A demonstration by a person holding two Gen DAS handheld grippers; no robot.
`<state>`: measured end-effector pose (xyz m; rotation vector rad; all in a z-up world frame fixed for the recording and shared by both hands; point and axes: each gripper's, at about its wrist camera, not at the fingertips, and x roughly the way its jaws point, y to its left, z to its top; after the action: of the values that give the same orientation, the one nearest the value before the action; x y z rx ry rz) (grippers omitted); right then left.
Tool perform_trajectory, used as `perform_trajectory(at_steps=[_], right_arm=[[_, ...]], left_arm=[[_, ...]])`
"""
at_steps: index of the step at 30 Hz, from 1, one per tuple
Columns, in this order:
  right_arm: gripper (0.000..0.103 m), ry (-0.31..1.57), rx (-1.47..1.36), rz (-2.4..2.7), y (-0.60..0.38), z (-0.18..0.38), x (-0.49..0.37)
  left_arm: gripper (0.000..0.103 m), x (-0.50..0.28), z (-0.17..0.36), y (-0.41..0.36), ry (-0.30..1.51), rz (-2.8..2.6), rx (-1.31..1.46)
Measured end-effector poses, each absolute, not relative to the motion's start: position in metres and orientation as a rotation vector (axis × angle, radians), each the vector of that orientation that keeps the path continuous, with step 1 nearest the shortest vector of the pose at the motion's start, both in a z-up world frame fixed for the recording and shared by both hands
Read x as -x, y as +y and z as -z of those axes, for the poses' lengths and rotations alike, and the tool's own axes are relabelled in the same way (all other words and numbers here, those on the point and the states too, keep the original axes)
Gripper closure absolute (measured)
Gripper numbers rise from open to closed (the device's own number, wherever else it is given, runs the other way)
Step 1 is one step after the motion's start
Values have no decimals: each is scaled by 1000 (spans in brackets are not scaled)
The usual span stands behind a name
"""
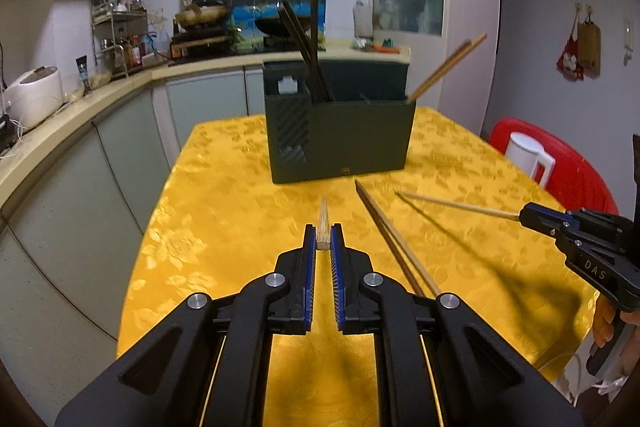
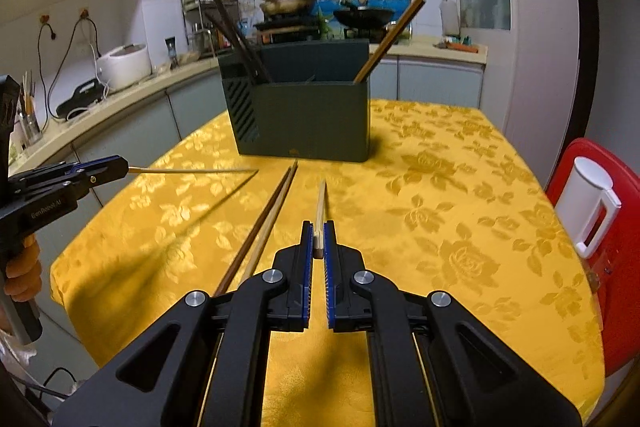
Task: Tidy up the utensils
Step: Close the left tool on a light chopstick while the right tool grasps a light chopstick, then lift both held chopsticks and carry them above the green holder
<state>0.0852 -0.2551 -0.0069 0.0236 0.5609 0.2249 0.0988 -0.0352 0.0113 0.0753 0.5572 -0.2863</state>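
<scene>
Two pale chopsticks are in the air here, one per gripper. The left gripper (image 1: 324, 237) is clamped on the butt end of a light bamboo chopstick (image 1: 323, 223), which points forward over the table toward the dark green utensil holder (image 1: 340, 135). The right gripper (image 2: 319, 241) is pinched tight on its own pale chopstick (image 2: 321, 203), tip also aimed at the holder.

Left on the yellow floral tablecloth (image 2: 440, 227): a dark and a light chopstick lying side by side (image 2: 272, 211), just left of the right gripper's line.

The holder sits mid-table with dark chopsticks (image 2: 236, 39) leaning in its left compartment and a brown pair (image 2: 394, 31) slanting out at the right end.

My call: the step in hand is carrying these two in. Tip each stick steeply nose-down above an open compartment before letting go, as a butt-end grip leaves the tip free to swing. Match pale with pale if a slot allows. Off to the right, a white jug (image 2: 588, 207) on a red stool (image 2: 624, 227).
</scene>
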Motion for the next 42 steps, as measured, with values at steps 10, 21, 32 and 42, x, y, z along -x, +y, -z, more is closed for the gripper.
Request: perform_trajectory(at_steps=[10,21,32,42], right_arm=[[97,485,-46,-247,-259,-20,-73],[97,433,-111,-275,-276,-49,-81],[97,434,-130,-297,-277,-68,-100],[97,413,-123,-284,-283,-93,-114]], left_arm=[[96,-89,-37,-26,495,282,-44],[96,-96,-55,-18,488,295,-27],[96,-114,-78,-17,498,312,-32],[96,-125,-93,-23,513,326,-63]])
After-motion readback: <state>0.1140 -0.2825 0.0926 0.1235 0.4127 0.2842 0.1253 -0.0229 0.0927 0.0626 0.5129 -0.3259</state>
